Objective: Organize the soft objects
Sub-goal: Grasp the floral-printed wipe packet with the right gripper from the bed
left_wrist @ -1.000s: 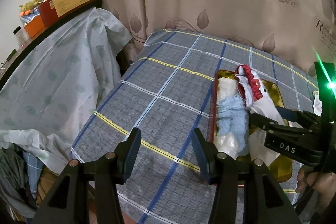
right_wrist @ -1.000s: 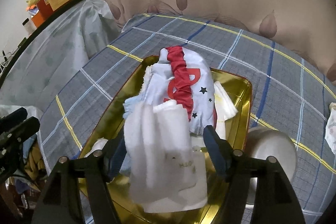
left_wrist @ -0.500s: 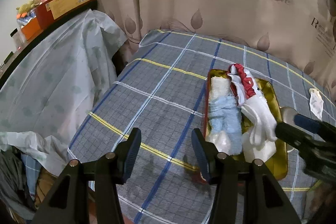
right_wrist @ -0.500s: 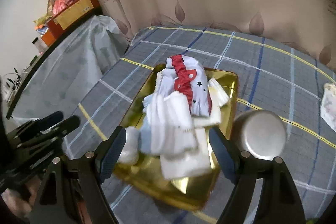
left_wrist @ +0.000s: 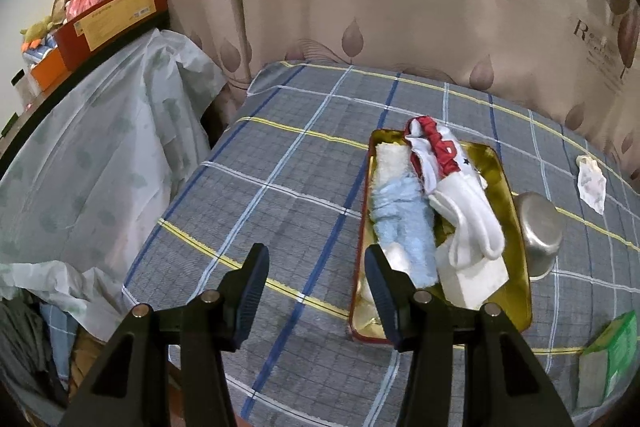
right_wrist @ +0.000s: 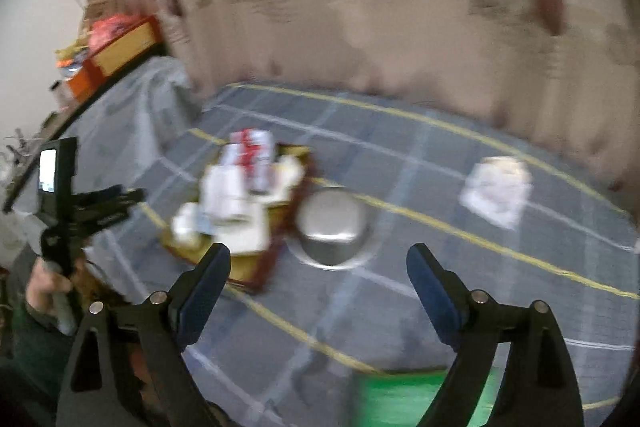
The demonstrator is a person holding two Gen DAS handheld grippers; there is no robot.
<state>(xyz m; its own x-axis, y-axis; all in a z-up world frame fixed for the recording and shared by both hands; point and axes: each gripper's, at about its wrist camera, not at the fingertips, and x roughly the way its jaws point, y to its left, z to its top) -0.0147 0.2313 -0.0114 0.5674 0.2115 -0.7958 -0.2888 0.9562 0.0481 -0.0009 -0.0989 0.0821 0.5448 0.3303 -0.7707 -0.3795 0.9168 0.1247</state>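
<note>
The gold tray [left_wrist: 516, 227] sits on the plaid tablecloth [left_wrist: 280, 187], packed with rolled soft items: a light blue fuzzy towel [left_wrist: 404, 223], a cream roll behind it, white socks [left_wrist: 468, 219] and a red-and-white garment [left_wrist: 436, 147]. The left gripper [left_wrist: 316, 279] hangs released and empty, its right finger just over the tray's near left corner. In the blurred right view, the right gripper [right_wrist: 318, 291] is opening with nothing between its jaws, the tray [right_wrist: 296, 211] beyond its left finger, an upturned metal bowl [right_wrist: 334, 223] ahead. A small white cloth [right_wrist: 496, 191] lies well apart, right.
</note>
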